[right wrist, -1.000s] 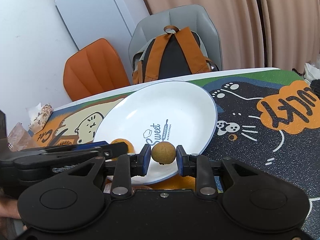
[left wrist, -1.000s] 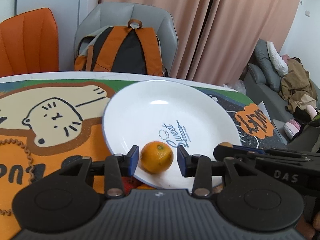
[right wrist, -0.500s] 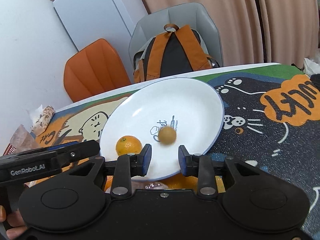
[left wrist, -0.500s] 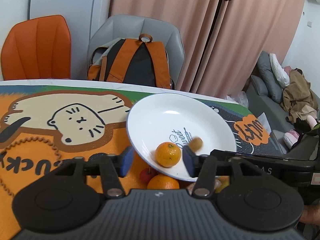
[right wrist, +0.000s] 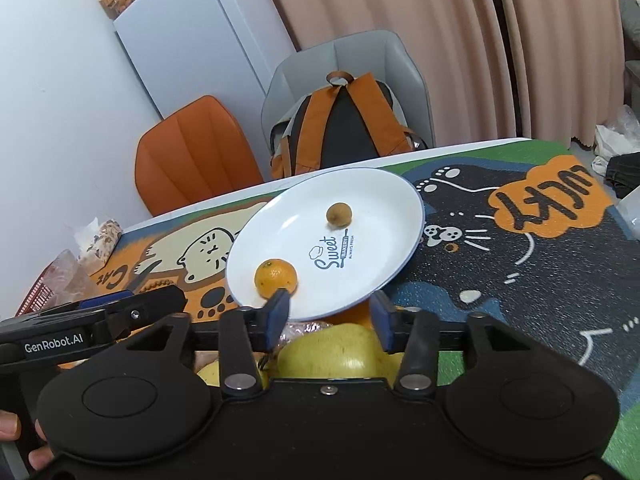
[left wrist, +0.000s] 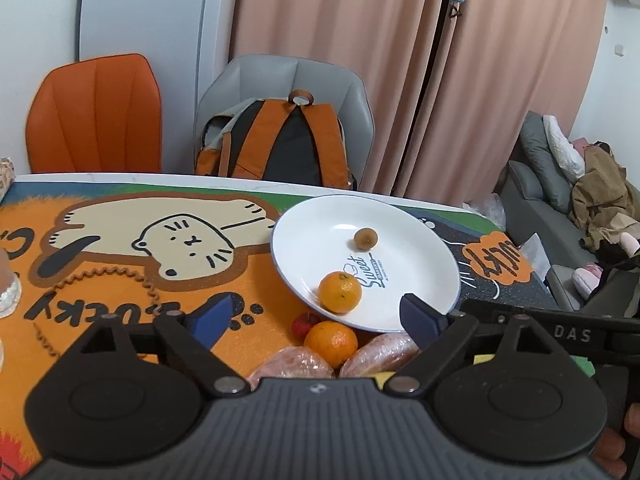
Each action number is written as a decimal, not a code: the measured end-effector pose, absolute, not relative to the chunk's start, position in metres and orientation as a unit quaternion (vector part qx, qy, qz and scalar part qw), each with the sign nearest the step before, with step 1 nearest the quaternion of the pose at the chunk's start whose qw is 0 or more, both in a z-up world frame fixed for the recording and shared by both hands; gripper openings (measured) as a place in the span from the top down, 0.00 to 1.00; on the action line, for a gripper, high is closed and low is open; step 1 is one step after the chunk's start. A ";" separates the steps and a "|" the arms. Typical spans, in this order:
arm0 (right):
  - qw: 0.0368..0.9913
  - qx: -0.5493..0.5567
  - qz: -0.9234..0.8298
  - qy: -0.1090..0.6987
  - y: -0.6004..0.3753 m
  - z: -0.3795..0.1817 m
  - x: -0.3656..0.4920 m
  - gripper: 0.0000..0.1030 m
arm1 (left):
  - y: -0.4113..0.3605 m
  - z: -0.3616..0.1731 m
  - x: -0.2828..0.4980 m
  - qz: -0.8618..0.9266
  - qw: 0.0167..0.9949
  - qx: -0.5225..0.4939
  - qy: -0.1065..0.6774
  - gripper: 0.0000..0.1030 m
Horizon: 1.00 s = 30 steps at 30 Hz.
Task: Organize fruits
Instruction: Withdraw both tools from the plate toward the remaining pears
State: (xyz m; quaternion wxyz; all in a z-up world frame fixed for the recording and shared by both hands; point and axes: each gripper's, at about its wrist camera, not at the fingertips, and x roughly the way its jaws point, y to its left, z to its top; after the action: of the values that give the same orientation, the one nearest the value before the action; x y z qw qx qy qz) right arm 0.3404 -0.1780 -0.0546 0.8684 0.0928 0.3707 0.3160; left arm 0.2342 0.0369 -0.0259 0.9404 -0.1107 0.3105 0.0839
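A white plate (left wrist: 416, 248) (right wrist: 384, 196) on the cartoon mat holds a mandarin (left wrist: 340, 287) (right wrist: 275, 278) near its front and a small brown round fruit (left wrist: 365, 238) (right wrist: 339, 214) farther back. My left gripper (left wrist: 316, 316) is wide open and empty, held back above the plate's near edge. My right gripper (right wrist: 329, 314) is open and empty, just in front of the plate. Loose fruit lies in front of the plate: another mandarin (left wrist: 331, 338), a small red fruit (left wrist: 301, 324), wrapped pinkish pieces (left wrist: 380, 354) and yellow-green pears (right wrist: 330, 354).
A grey chair with an orange-black backpack (left wrist: 286, 140) and an orange chair (left wrist: 94, 114) stand behind the table. Bags and a red basket (right wrist: 38, 292) sit at the table's left end. A sofa with clothes (left wrist: 580, 192) is to the right.
Both grippers opened and pulled back and up. The left let go of the mandarin, the right dropped the brown fruit, which rolled toward the plate's far side.
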 end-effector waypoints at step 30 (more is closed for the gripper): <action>0.872 0.117 0.333 0.338 -0.228 -0.030 0.265 0.00 | 0.012 -0.011 0.152 0.054 0.949 -0.116 0.288 0.03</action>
State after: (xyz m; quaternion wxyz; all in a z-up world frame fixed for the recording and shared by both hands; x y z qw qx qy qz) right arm 0.2655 -0.2279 -0.0301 0.8722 0.1170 0.3384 0.3333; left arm 0.1518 0.0124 -0.0112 0.9491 -0.1160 0.2877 0.0540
